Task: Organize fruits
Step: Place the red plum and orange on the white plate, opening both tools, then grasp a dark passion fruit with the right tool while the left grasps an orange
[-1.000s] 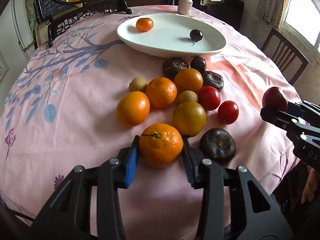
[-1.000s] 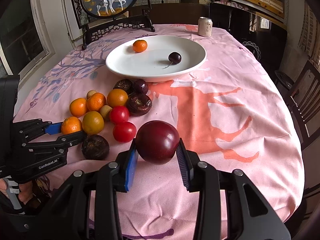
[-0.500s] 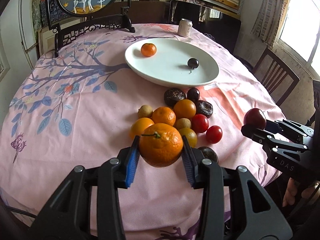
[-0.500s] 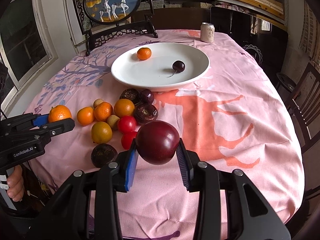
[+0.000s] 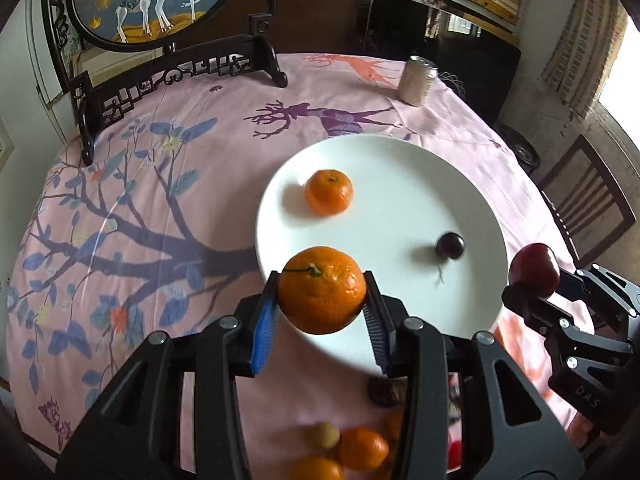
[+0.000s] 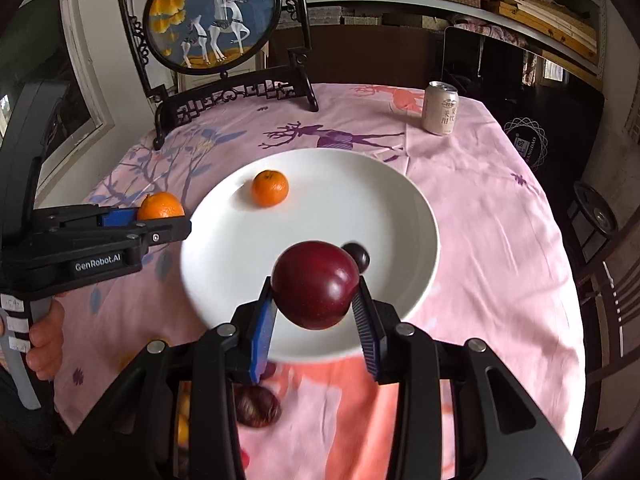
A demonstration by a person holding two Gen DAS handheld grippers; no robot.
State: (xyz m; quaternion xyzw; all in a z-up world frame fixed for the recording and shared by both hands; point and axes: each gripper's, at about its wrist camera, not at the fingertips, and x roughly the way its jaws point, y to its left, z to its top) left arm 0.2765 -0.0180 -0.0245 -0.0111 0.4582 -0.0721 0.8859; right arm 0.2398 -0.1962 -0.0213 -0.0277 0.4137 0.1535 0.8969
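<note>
Since a second ago both grippers have travelled from the fruit pile up to the white plate [image 5: 460, 184], which now fills each view. The left gripper [image 5: 322, 300] pinches a tangerine [image 5: 322, 290] between its pads over the plate's 7 o'clock rim; the right gripper [image 6: 316, 300] clamps a dark red plum [image 6: 316, 290] above the rim near 6 o'clock. Judging by what already lies there, like is meant to join like: a small tangerine [image 5: 329, 192] at 10 o'clock, a dark cherry [image 5: 450, 245] at 4 (its stem trailing). The remaining fruit [image 5: 352, 452] sits behind the fingers. A can [image 6: 441, 109] and framed screen [image 6: 212, 28] stand far off; nothing blocks either drop.
</note>
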